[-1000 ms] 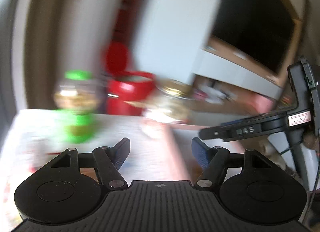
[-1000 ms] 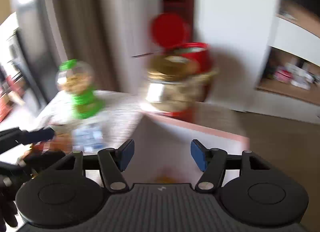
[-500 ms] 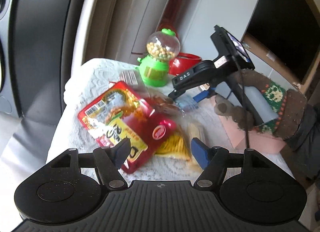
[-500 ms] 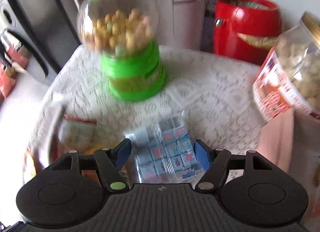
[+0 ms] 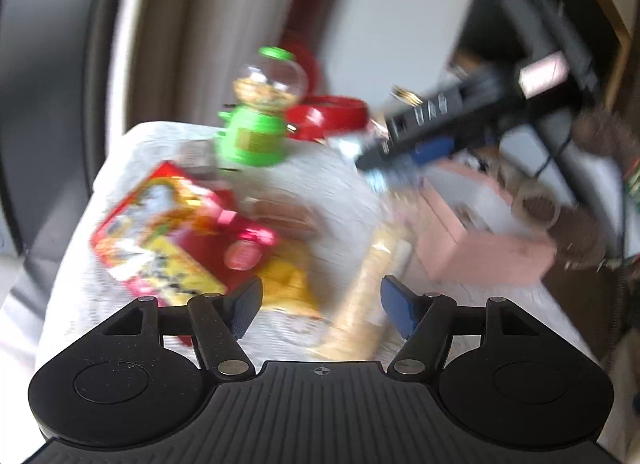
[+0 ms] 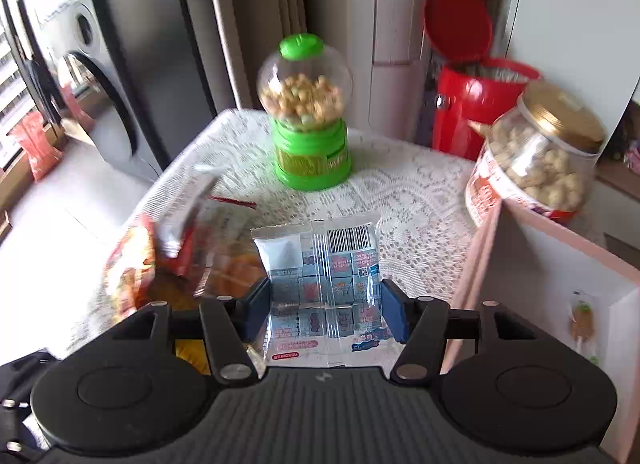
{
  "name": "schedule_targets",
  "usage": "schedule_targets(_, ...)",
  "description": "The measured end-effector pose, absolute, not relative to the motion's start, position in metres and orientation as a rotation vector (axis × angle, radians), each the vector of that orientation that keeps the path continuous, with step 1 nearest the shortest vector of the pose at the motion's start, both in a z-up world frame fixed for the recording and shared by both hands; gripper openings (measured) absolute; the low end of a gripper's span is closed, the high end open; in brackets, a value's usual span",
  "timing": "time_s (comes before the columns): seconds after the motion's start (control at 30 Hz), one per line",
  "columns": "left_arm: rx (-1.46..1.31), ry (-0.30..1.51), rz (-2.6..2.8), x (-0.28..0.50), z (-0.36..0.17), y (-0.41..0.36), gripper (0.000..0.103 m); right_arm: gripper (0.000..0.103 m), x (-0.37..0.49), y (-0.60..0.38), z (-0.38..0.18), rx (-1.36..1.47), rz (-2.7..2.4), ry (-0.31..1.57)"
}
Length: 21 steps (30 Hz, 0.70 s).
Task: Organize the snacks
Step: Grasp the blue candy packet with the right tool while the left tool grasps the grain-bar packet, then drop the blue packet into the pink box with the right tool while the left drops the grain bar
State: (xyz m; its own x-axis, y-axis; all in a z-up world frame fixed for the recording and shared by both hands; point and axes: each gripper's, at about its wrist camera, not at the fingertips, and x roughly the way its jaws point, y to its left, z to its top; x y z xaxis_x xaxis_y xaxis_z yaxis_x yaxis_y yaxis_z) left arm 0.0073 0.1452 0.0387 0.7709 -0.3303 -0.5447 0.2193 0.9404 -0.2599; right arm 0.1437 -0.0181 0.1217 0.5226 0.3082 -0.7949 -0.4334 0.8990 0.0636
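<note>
The right gripper (image 6: 325,314) has just been closing its jaws, and they now sit against both side edges of a clear packet of small blue-and-pink wrapped sweets (image 6: 324,288) lying on the lace tablecloth (image 6: 400,200). Straight ahead of it stands a green gumball-style dispenser (image 6: 306,120), its clear globe about half full of pale round candies. Ahead to its right, a clear jar with a gold lid (image 6: 536,152) is packed with pale puffed snacks, and behind that a red canister (image 6: 476,104) stands with its lid flipped up. Close on its right is a pink-walled box (image 6: 560,276) with a small packet lying inside.

The left gripper (image 5: 321,304) has also been closing but remains wide, holding nothing, above a long tan snack pack (image 5: 368,296). A red snack bag (image 5: 168,232) lies ahead to its left.
</note>
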Motion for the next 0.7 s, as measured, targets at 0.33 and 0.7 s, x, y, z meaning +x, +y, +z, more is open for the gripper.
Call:
schedule_targets(0.33,0.078,0.700,-0.315,0.037,0.024,0.061,0.043,0.058,0.088,-0.083,0.160,-0.109,0.495,0.837)
schedule_targets(0.7,0.040,0.730,-0.367,0.010,0.040,0.045,0.033,0.058,0.007,-0.166,0.093,-0.008,0.508,0.923)
